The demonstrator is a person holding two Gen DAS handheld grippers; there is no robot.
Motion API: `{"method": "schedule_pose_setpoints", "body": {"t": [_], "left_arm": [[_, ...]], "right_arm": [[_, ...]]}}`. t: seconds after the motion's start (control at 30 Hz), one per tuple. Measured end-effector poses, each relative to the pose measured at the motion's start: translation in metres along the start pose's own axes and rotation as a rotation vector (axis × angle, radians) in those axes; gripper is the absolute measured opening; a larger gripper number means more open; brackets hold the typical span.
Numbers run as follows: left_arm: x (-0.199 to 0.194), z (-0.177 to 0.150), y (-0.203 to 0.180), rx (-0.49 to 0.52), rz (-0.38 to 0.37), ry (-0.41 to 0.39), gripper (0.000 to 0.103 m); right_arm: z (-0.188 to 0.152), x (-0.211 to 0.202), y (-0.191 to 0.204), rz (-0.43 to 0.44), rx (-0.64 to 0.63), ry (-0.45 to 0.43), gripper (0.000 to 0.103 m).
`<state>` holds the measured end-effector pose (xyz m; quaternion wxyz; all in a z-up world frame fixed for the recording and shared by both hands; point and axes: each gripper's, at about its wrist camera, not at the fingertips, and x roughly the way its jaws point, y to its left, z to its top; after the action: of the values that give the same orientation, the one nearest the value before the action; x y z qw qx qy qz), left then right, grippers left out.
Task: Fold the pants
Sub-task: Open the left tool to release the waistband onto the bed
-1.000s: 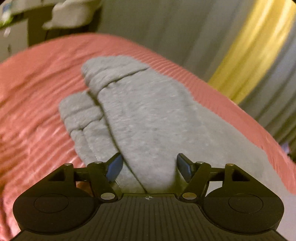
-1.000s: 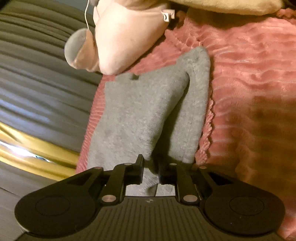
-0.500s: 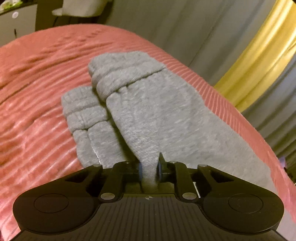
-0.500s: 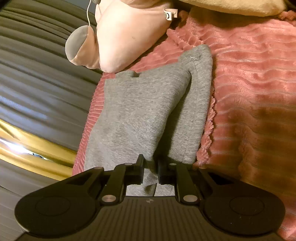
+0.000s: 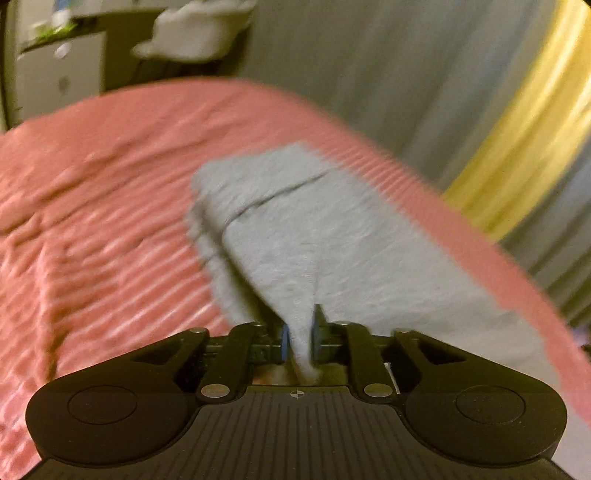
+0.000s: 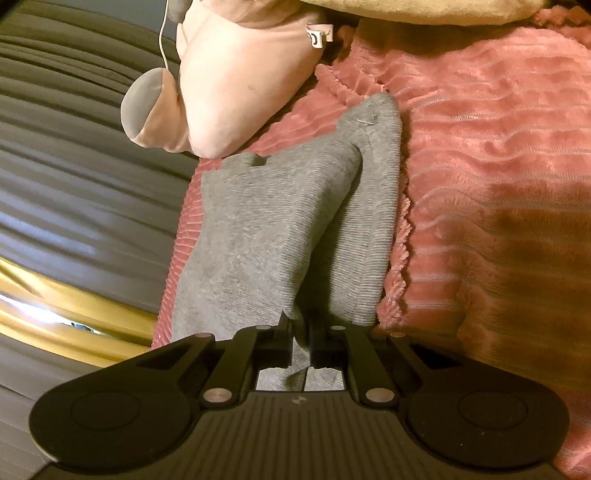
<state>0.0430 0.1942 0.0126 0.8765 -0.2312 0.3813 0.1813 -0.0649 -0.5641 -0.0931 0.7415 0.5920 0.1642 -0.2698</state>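
Grey knit pants [image 5: 317, 236] lie on a pink ribbed bedspread [image 5: 110, 221] near its curtain-side edge. My left gripper [image 5: 300, 341] is shut on a pinched ridge of the grey fabric, which rises in a tent up to the jaws; this view is blurred. My right gripper [image 6: 301, 341] is shut on another edge of the same pants [image 6: 266, 236], with a fold of cloth lifted between the jaws. The far end of the pants [image 6: 373, 118] rests on the bedspread [image 6: 498, 166].
A pale pink plush toy [image 6: 236, 85] and a tan pillow [image 6: 424, 9] lie at the head of the bed. Grey and yellow curtains [image 5: 498, 110] hang close along the bed's edge. White furniture [image 5: 55, 74] stands beyond the bed.
My left gripper closed from open onto the pants and has pulled the fabric up and along, so the separate cuffs are now covered. My right gripper stayed shut on the pants, lifting slightly.
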Motion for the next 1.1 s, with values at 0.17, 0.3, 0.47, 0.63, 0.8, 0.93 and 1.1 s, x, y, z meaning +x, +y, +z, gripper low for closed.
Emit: {"method": "schedule_pose_setpoints", "body": {"t": [0.17, 0.3, 0.47, 0.63, 0.8, 0.93, 1.1], "left_arm": [[-0.003, 0.006, 0.024, -0.152, 0.080, -0.013, 0.076], [-0.014, 0.006, 0.023, -0.167, 0.108, -0.068, 0.081], [-0.020, 0.003, 0.007, -0.064, 0.163, -0.105, 0.083], [-0.009, 0.004, 0.007, -0.034, 0.183, -0.099, 0.086], [-0.008, 0.001, 0.004, -0.014, 0.200, -0.096, 0.089], [-0.006, -0.001, -0.002, 0.024, 0.230, -0.100, 0.090], [-0.009, -0.004, -0.010, 0.076, 0.258, -0.113, 0.090]], "right_arm": [[0.000, 0.000, -0.002, 0.009, 0.015, 0.007, 0.007], [0.000, -0.001, -0.004, 0.016, 0.021, 0.010, 0.008], [0.003, -0.005, -0.002, 0.026, 0.021, 0.009, 0.017], [0.009, -0.019, 0.003, 0.007, -0.026, -0.037, 0.040], [0.016, -0.026, 0.005, 0.034, -0.046, -0.091, 0.066], [0.022, -0.016, -0.004, 0.055, 0.028, -0.085, 0.063], [0.029, -0.003, 0.009, 0.055, -0.022, -0.059, 0.020]]}}
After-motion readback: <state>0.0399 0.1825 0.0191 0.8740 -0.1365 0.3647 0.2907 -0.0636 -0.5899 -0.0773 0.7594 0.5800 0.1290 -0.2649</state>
